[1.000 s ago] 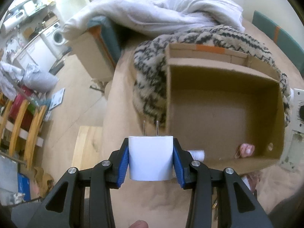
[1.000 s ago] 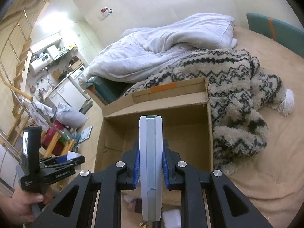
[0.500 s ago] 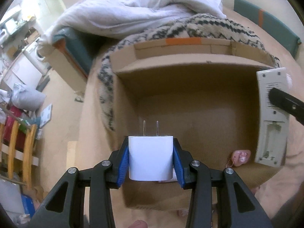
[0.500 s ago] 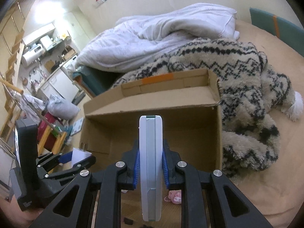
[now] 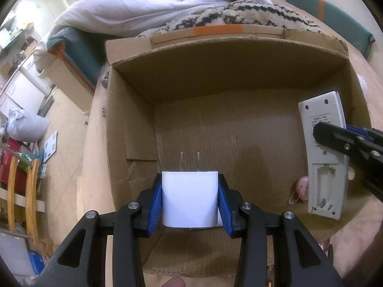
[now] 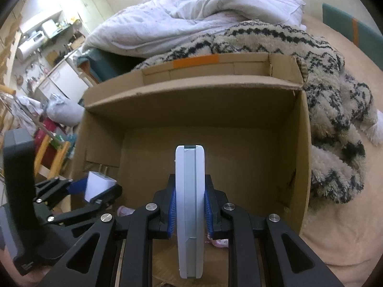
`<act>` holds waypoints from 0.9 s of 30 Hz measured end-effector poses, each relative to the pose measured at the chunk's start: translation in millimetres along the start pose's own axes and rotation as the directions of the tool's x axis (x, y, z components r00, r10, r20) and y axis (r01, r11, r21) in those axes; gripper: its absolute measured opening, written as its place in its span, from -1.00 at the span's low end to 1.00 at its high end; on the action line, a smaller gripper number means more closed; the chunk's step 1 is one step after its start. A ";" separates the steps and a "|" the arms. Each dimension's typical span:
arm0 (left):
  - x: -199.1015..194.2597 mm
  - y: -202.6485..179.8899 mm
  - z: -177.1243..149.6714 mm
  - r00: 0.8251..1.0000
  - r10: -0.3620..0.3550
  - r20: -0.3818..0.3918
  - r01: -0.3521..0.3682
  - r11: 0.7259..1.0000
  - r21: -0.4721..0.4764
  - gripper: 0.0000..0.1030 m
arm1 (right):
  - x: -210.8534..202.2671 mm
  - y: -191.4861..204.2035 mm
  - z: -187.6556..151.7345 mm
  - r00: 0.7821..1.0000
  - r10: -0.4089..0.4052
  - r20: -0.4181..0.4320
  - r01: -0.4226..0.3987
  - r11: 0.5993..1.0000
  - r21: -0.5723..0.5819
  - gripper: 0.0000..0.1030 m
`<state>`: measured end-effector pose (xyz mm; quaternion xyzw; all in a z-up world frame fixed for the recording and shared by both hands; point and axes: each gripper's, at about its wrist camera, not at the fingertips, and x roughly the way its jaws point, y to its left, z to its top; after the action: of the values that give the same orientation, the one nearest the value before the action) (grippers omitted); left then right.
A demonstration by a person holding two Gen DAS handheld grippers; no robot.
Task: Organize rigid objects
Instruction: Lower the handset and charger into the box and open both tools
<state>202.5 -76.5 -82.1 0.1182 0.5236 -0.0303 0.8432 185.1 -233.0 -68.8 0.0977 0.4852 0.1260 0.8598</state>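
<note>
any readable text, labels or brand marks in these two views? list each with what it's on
None can be read.
Remote control held by the right gripper: a printed label on its back, too small and blurred to read.
Left gripper body, in the right wrist view: small light lettering low on its side, blurred.
White charger and cardboard box: no print visible; the box shows only a plain orange tape strip.

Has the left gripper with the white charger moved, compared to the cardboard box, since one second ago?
Yes. The left gripper, shut on the white charger, moved rightward and forward, from outside the cardboard box left wall to over its interior.
</note>
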 end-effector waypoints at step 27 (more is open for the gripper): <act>-12.2 8.1 1.1 0.999 -0.021 0.035 0.022 0.999 -0.035 0.44 | -9.3 -8.9 6.7 0.996 0.059 0.071 -0.065 0.995 0.079 0.68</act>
<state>199.4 -69.8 -69.5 0.0970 0.5107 -0.0320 0.8537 187.3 -244.7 -60.4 0.1517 0.4568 0.1295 0.8669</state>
